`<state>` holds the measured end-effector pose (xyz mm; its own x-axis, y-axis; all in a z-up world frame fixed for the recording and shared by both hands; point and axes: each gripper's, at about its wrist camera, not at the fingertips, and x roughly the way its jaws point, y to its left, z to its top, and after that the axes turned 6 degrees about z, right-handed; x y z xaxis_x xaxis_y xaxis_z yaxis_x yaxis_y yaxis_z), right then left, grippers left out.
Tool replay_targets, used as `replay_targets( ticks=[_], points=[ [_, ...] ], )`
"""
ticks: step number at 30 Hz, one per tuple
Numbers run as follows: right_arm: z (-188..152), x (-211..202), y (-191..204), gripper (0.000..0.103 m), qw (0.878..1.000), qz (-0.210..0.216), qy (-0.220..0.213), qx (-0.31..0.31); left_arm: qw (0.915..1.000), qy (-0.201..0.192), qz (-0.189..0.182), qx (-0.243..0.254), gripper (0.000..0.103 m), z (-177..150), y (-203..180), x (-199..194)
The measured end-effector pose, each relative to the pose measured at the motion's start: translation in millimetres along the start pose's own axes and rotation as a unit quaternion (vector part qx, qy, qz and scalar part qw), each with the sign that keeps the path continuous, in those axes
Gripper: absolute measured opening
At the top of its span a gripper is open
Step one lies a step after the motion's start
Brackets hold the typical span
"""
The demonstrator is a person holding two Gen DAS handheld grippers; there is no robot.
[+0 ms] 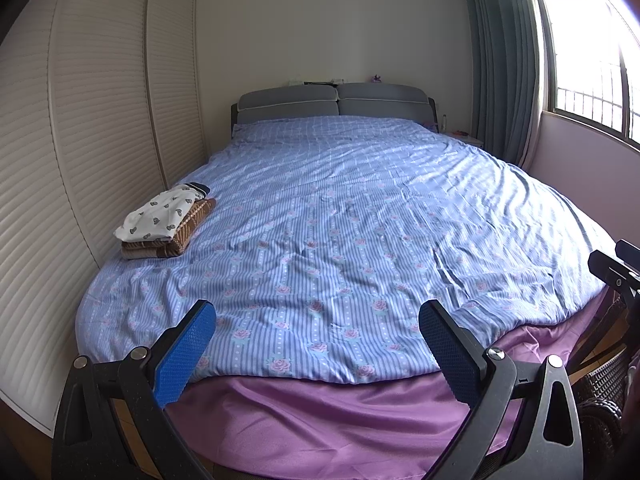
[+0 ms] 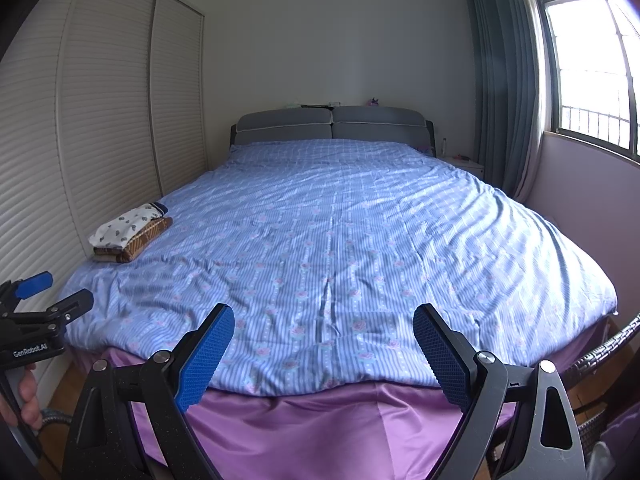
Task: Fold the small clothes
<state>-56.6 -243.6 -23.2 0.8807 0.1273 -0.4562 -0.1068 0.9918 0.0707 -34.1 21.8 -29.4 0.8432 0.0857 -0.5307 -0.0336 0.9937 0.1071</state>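
Observation:
A small pile of folded clothes (image 1: 166, 218) lies at the left edge of the bed: a white patterned piece on top of a brown striped one. It also shows in the right wrist view (image 2: 130, 232). My left gripper (image 1: 318, 316) is open and empty, held off the foot of the bed. My right gripper (image 2: 324, 318) is open and empty, also at the foot. The left gripper shows at the left edge of the right wrist view (image 2: 52, 292). Part of the right gripper shows at the right edge of the left wrist view (image 1: 616, 268).
The bed has a blue striped floral cover (image 1: 340, 216) over a purple sheet (image 1: 320, 412). A louvred wardrobe (image 1: 80, 120) stands close on the left. A grey headboard (image 1: 332, 100), a nightstand (image 2: 464, 164), curtains and a window are at the back right. A wicker chair (image 2: 612, 344) is at the right.

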Motion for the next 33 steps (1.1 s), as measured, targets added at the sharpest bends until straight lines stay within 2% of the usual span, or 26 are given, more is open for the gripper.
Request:
replay_targets(
  ticks=[17,33],
  points=[
    [-0.6,-0.1,0.9,0.092,1.000,0.001,0.000,0.000,1.0000,0.002,0.002,-0.003,0.103,1.8,6.3,0.9],
    [-1.1,0.3,1.5,0.092,1.000,0.001,0.000,0.000,0.9999,-0.001,-0.010,0.005,0.103,-3.1,-6.6,0.0]
  ],
)
